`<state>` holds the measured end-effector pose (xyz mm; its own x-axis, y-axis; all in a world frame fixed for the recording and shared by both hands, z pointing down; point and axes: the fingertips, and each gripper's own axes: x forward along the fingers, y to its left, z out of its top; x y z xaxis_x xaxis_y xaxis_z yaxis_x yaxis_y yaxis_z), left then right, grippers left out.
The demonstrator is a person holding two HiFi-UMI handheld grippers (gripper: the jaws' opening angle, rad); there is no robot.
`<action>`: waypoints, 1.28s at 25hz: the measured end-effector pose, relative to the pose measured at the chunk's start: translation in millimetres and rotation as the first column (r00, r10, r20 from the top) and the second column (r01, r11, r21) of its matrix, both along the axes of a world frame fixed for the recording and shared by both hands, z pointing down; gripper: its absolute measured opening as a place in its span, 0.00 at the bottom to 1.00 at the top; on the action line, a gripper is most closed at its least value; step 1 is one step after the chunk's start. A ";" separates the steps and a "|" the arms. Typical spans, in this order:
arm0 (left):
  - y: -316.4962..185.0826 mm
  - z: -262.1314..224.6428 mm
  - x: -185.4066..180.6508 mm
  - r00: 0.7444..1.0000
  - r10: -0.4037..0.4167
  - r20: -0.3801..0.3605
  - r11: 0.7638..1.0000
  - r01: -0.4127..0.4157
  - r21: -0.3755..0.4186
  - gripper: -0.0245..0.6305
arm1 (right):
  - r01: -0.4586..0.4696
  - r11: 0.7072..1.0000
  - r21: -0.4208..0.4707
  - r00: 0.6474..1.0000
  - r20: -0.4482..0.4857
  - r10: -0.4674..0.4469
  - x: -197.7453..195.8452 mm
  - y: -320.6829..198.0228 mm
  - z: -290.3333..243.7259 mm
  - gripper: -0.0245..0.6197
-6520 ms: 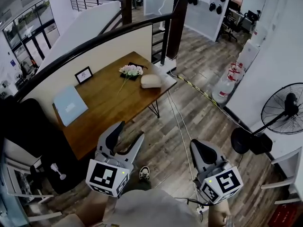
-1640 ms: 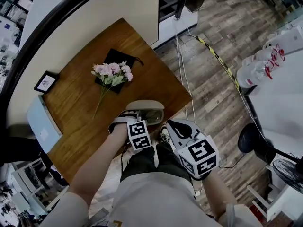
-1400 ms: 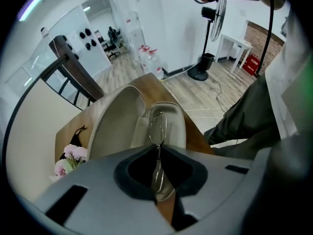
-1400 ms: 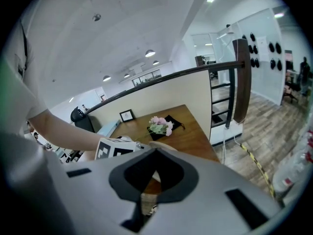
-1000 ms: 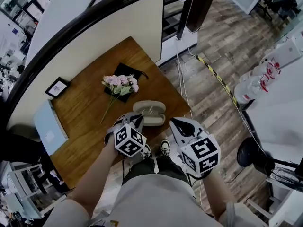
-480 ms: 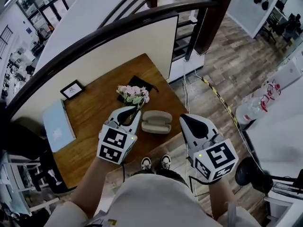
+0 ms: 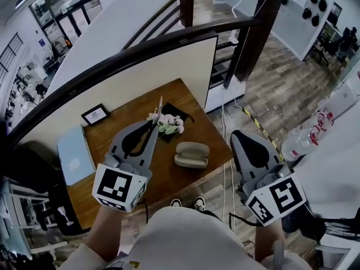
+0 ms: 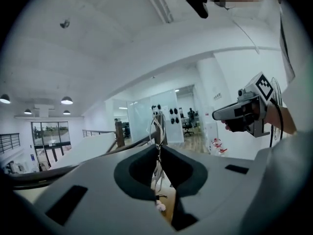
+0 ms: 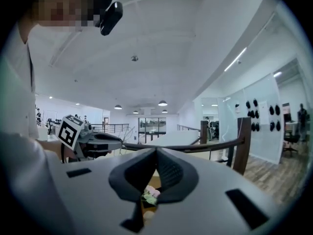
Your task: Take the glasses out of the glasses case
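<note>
the glasses (image 8: pixel 157 131) are out of the case, pinched between the nearly closed jaws of the left gripper (image 8: pixel 159 150) and held up in the air. only the left gripper view shows them well: thin wire loops standing up from the pinch. in the head view they are just a pale sliver (image 7: pixel 159 104) poking past the tips of the left gripper (image 7: pixel 156 122).

the head view alone shows the glasses case (image 7: pixel 191 154), a beige case lying on the wooden table (image 7: pixel 208 134) near its front corner, well below both tools. it looks open, though it is too small to be sure. behind it lies a bunch of pink flowers (image 7: pixel 167 122) on a black pouch (image 7: pixel 181 112).

the right gripper (image 7: pixel 238 134) is raised beside the table; its own view shows the jaws (image 9: pixel 155 153) together with nothing held, the flowers visible far beyond them.
</note>
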<state>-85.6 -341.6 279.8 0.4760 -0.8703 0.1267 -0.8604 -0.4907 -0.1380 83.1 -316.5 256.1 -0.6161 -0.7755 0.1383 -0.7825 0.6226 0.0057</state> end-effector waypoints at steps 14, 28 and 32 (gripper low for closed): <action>37.0 -12.5 -49.6 0.990 -0.130 -0.050 0.991 0.132 0.024 0.08 | 0.059 0.998 -0.023 0.998 0.030 -0.059 -14.4 28.2 5.4 0.04; 49.1 4.8 -55.3 0.985 -0.172 -0.033 0.985 0.171 -0.015 0.09 | 0.090 0.994 -0.062 0.996 0.003 -0.090 -18.4 29.2 20.6 0.04; 50.7 6.4 -55.3 0.985 -0.171 -0.029 0.985 0.170 -0.016 0.09 | 0.074 0.995 -0.064 0.997 0.008 -0.073 -13.5 28.8 21.6 0.04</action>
